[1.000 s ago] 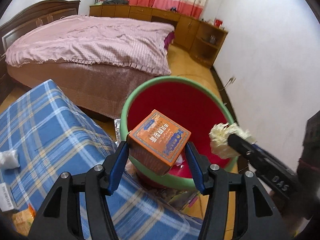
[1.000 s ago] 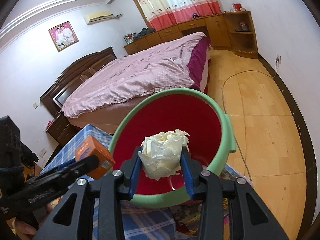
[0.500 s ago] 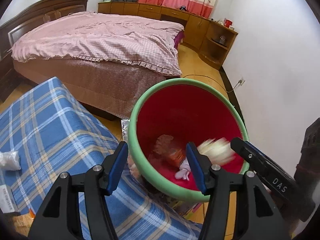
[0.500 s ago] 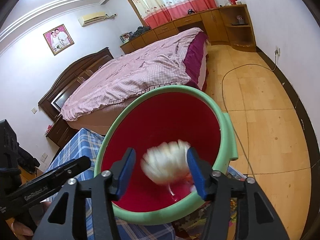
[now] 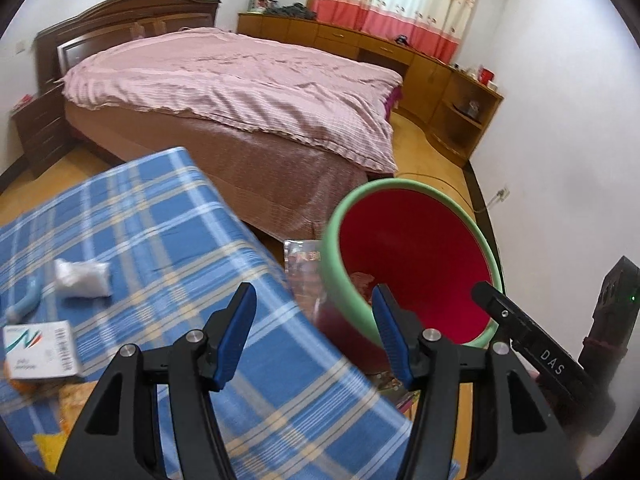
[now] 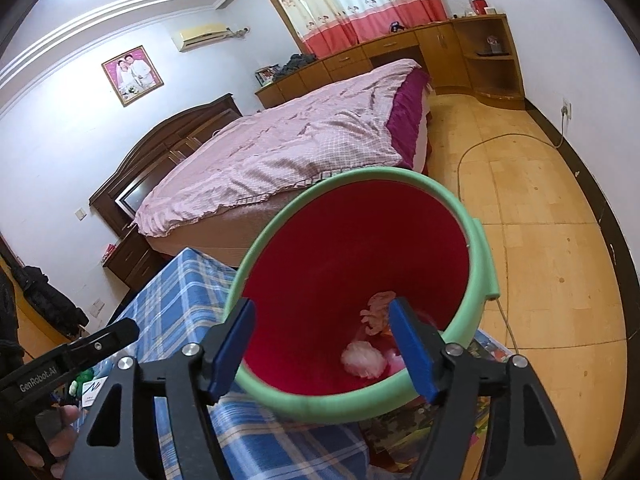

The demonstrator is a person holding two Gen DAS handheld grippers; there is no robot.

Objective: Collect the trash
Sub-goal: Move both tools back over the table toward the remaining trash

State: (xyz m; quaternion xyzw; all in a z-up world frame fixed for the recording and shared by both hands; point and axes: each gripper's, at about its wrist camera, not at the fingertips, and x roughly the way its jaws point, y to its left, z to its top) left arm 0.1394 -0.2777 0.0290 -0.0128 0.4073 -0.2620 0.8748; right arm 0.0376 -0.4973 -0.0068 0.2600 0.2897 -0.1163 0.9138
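1. Red plastic bin with green rim [image 6: 478, 248] holds a crumpled white paper wad [image 6: 363, 363] at 6 o'clock inside.
2. Right gripper [image 6: 322, 348]: fingers just opening, empty.
3. Left gripper [image 5: 313, 338]: fingers apart, empty.

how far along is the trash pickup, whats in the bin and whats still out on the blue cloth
Done: a crumpled paper wad and other scraps lie at the bottom of the red bin.

In hand: nothing. The right gripper, whose jaws have just been opening, and the left gripper are both open and empty.

Left: a white tissue, a small white box and a pale blue item on the checked cloth.
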